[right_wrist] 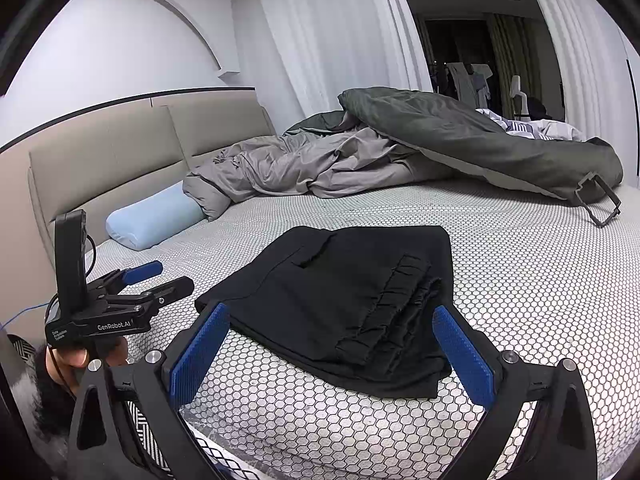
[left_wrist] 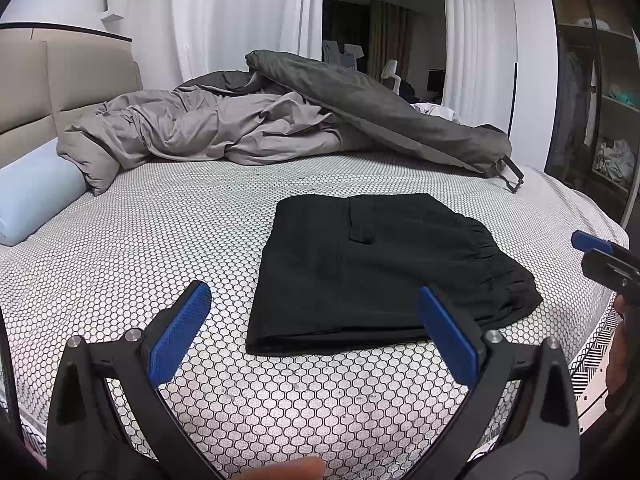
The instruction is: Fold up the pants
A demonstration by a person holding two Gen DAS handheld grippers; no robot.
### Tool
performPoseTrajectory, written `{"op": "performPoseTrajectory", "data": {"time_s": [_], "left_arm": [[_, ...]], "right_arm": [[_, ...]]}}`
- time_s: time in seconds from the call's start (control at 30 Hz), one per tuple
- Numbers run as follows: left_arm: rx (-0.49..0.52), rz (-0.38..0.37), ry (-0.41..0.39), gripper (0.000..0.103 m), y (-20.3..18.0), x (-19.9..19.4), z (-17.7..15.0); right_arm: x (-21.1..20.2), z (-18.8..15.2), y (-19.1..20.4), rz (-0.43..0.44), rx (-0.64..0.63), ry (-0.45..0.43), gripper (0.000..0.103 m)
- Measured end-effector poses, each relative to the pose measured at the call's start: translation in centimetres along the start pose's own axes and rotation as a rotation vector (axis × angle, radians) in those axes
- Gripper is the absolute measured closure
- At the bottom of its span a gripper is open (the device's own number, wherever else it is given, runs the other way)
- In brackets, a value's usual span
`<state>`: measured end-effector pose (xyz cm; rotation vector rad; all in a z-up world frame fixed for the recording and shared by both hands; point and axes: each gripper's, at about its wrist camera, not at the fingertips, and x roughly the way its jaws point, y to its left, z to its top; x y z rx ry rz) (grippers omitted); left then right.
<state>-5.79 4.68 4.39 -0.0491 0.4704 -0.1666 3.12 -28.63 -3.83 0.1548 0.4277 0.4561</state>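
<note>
Black pants lie folded into a compact rectangle on the patterned mattress, with the elastic waistband at the right. They also show in the right wrist view. My left gripper is open and empty, just in front of the pants' near edge. My right gripper is open and empty, its fingers on either side of the pants' near corner, above the mattress. The left gripper also shows at the left of the right wrist view, and the right gripper at the right edge of the left wrist view.
A crumpled grey duvet and a dark sleeping bag lie across the far side of the bed. A light blue bolster rests by the beige headboard. White curtains and an open wardrobe stand beyond.
</note>
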Motion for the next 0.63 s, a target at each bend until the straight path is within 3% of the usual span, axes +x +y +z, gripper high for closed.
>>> {"op": "performPoseTrajectory", "data": {"time_s": [0.63], "left_arm": [[0.001, -0.004, -0.002, 0.001, 0.08, -0.12, 0.13]], "right_arm": [[-0.11, -0.10, -0.15, 0.008, -0.013, 0.009, 0.000]]}}
